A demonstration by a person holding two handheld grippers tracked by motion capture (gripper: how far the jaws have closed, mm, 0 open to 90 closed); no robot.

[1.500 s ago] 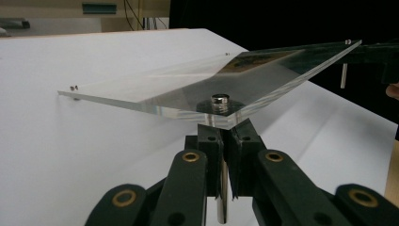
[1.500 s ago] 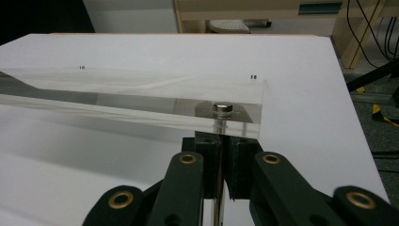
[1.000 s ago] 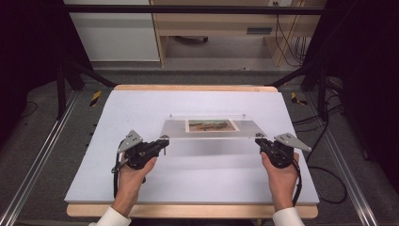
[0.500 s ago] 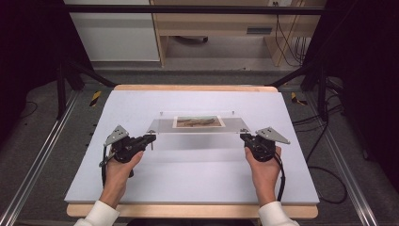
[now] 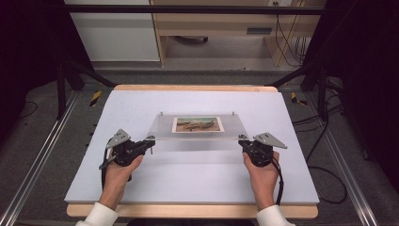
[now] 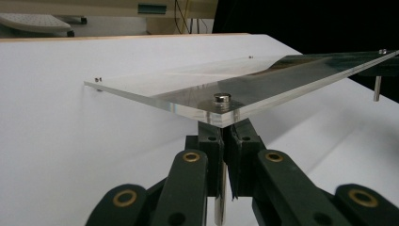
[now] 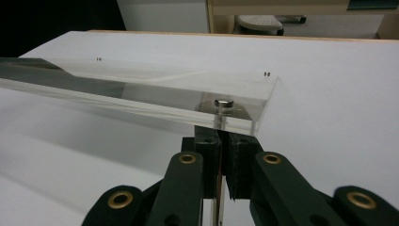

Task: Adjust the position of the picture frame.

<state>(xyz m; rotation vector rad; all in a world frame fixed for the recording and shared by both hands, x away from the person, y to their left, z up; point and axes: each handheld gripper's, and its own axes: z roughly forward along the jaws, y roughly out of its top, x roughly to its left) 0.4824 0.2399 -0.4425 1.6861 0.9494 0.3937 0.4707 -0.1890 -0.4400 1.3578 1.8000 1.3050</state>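
A clear acrylic panel (image 5: pixel 162 128) with a landscape picture (image 5: pixel 197 124) under it hangs level just above the white board (image 5: pixel 188 174), casting a shadow. Small metal posts stand at its corners. My left gripper (image 5: pixel 149 140) is shut on the post under the near left corner. In the left gripper view the jaws (image 6: pixel 225 129) pinch that post (image 6: pixel 219 207) below the panel (image 6: pixel 263 80). My right gripper (image 5: pixel 243 139) is shut on the near right corner post. In the right gripper view its jaws (image 7: pixel 221 134) close under the panel (image 7: pixel 141 89).
The white board lies on a wooden table top (image 5: pixel 188 211). Metal rails (image 5: pixel 37 155) run along both sides. Cables (image 5: pixel 324 174) trail on the floor at the right. A desk and cabinet (image 5: pixel 122 33) stand beyond the far edge.
Both hands have carried the panel to the left in the high view, still level between them. Both grips look the same.
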